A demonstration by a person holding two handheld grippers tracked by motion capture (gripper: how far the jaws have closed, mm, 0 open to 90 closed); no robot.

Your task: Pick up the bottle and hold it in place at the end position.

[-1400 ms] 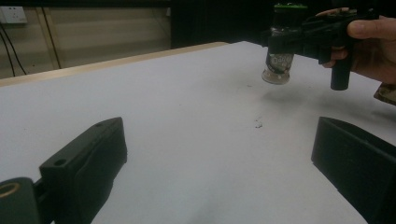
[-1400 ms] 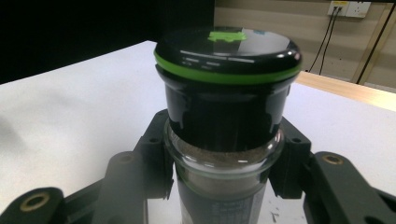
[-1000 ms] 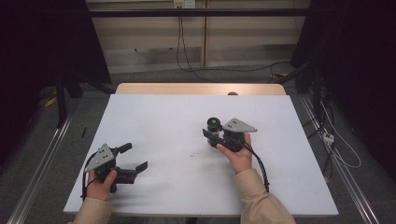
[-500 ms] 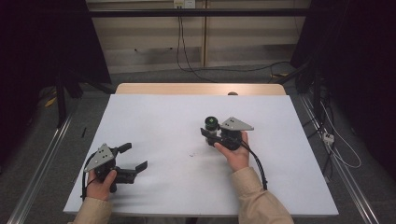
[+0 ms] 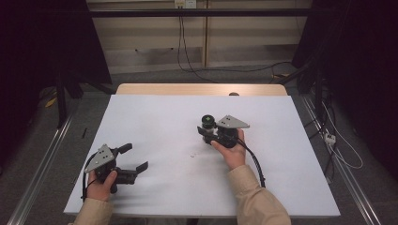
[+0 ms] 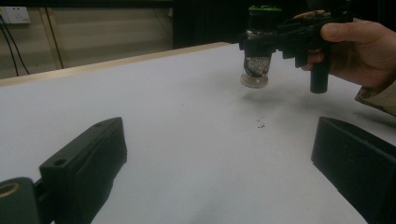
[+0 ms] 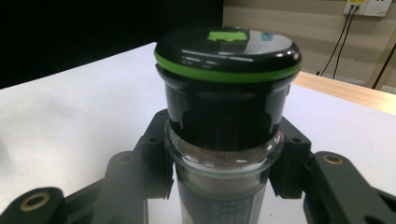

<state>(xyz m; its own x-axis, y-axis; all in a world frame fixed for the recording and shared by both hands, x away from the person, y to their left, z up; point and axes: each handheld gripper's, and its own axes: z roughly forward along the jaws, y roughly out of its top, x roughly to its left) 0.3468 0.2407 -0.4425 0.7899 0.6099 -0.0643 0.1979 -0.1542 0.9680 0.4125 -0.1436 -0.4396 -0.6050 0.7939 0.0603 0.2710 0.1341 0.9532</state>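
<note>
Glass spice jar (image 7: 226, 140), clamped in right gripper (image 5: 212, 132) fingers, barely shifted; we judge it lifted off the surface (image 5: 155, 122). Left gripper (image 5: 133, 158) fingers wide, empty.

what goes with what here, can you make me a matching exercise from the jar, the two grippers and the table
Things:
1. spice jar
2. left gripper
3. right gripper
4. table

States:
a. jaws apart, nothing between them
b. white top, bare wooden strip at the far edge
c. black cap with a green ring, held above the table
d. clamped on the glass below the cap

Pairs: 1-c, 2-a, 3-d, 4-b
</note>
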